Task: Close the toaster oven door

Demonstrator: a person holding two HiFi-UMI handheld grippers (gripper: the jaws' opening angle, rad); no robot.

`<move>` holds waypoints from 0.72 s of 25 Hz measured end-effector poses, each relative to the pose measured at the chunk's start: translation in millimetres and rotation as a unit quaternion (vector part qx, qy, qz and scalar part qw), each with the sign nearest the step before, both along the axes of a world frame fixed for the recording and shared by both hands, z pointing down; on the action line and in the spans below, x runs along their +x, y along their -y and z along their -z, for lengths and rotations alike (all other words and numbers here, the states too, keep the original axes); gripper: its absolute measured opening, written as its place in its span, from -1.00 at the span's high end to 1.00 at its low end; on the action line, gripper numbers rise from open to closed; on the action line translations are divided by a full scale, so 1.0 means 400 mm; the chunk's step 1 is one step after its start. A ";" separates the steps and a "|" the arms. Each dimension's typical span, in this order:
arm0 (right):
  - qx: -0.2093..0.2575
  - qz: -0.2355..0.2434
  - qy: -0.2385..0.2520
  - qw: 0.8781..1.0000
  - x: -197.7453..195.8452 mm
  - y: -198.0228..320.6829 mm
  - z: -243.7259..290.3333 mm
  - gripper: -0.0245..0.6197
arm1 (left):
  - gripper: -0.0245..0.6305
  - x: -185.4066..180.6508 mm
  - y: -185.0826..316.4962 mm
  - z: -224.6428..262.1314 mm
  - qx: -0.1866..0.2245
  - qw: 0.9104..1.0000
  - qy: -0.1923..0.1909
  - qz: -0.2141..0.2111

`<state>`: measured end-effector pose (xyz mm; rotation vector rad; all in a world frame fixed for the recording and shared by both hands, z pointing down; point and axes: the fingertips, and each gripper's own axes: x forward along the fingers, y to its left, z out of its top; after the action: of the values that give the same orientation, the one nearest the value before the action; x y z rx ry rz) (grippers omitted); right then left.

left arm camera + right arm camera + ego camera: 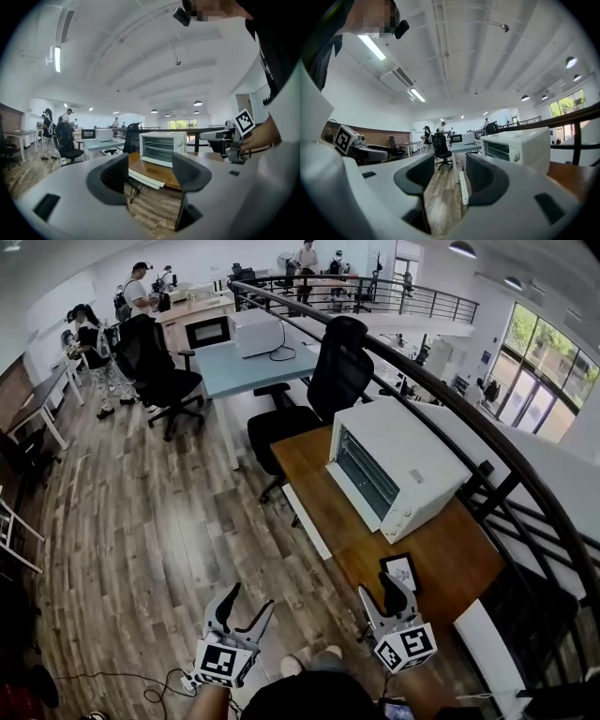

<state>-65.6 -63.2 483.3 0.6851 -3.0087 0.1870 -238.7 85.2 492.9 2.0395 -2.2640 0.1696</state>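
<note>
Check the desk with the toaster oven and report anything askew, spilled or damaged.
Nothing stands out. The toaster oven sits upright on the wooden desk, and no spill or damage shows. Whether its door is fully shut I cannot tell. The left tool and right tool are open and empty.

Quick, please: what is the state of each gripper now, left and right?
Left gripper: open, holding nothing.
Right gripper: open, holding nothing.
</note>
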 end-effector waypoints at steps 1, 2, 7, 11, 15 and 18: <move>-0.003 -0.002 -0.004 1.000 -0.007 0.006 -0.011 0.27 | 0.02 -0.009 0.008 -0.014 -0.006 1.000 -0.004 -0.002; -0.006 -0.004 -0.007 1.000 -0.015 0.013 -0.021 0.27 | 0.02 -0.019 0.017 -0.028 -0.012 1.000 -0.009 -0.002; -0.024 -0.008 -0.022 0.999 -0.057 0.073 -0.043 0.27 | 0.02 -0.068 0.075 -0.061 -0.032 0.999 -0.030 0.002; -0.044 -0.013 -0.022 0.999 -0.104 0.141 -0.060 0.29 | 0.02 -0.107 0.133 -0.069 -0.041 0.999 -0.035 0.007; -0.034 -0.003 -0.024 0.999 -0.157 0.211 -0.047 0.31 | 0.02 -0.149 0.217 -0.076 -0.051 0.998 -0.041 0.010; -0.038 0.001 -0.027 0.999 -0.179 0.271 -0.054 0.31 | 0.02 -0.173 0.285 -0.088 -0.057 0.997 -0.049 0.012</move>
<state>-137.2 -171.5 504.8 0.6681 -2.9332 0.2755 -308.0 -28.9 528.3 1.9193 -2.1668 0.1881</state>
